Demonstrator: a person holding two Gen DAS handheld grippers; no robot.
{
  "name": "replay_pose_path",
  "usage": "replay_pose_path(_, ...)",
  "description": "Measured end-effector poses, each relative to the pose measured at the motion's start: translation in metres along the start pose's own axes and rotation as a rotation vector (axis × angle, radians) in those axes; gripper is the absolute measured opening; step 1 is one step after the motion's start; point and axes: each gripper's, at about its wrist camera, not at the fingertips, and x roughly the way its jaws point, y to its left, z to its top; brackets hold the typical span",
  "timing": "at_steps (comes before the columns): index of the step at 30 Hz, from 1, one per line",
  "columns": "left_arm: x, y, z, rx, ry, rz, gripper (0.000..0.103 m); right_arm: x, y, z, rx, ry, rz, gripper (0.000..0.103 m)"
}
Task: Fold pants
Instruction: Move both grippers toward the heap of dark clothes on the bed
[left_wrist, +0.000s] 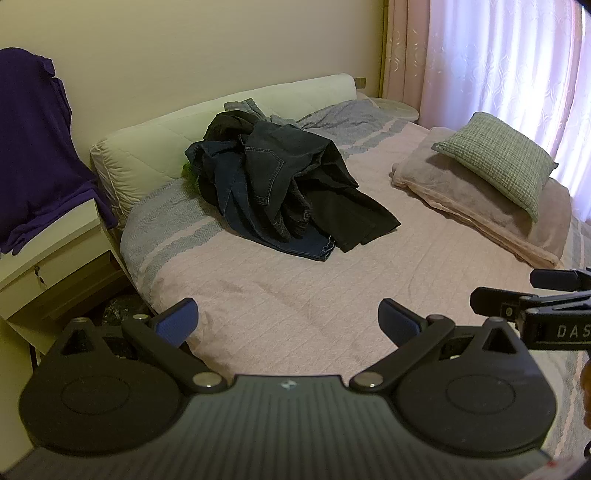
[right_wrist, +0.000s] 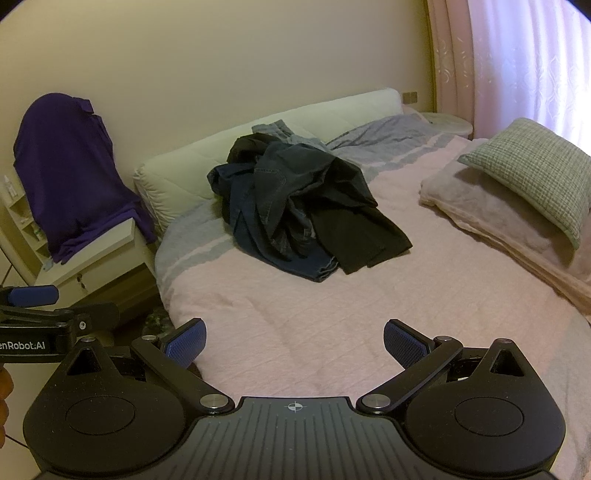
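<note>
A crumpled heap of dark pants (left_wrist: 280, 184) (right_wrist: 299, 206), blue denim mixed with black cloth, lies on the pink bedspread near the headboard. My left gripper (left_wrist: 288, 325) hovers open over the bed's near part, well short of the heap, with nothing between its blue pads. My right gripper (right_wrist: 293, 343) is also open and empty, at about the same distance from the heap. In the left wrist view the right gripper's fingers (left_wrist: 495, 301) show at the right edge; the left gripper's fingers (right_wrist: 35, 295) show at the left edge of the right wrist view.
A pink bed (left_wrist: 295, 280) with a white padded headboard (left_wrist: 155, 144) fills the scene. A checked cushion (left_wrist: 498, 158) rests on a folded pink blanket (left_wrist: 480, 206) at right. A purple garment (left_wrist: 33, 147) drapes over a white nightstand (left_wrist: 55, 266) at left. Curtains (left_wrist: 498, 55) hang behind.
</note>
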Motion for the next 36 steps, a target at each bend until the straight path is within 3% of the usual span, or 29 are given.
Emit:
replay_pose_path(22,0.006,-0.010,0.002,0.006,0.018,0.008,0.102,0.000,-0.011,-0.002,0.019,0.001,0.008,0.100)
replay_pose_path(36,0.054,0.020,0.018,0.013,0.082,0.006,0.102,0.036,-0.013,0.006,0.079,0.025,0.013,0.100)
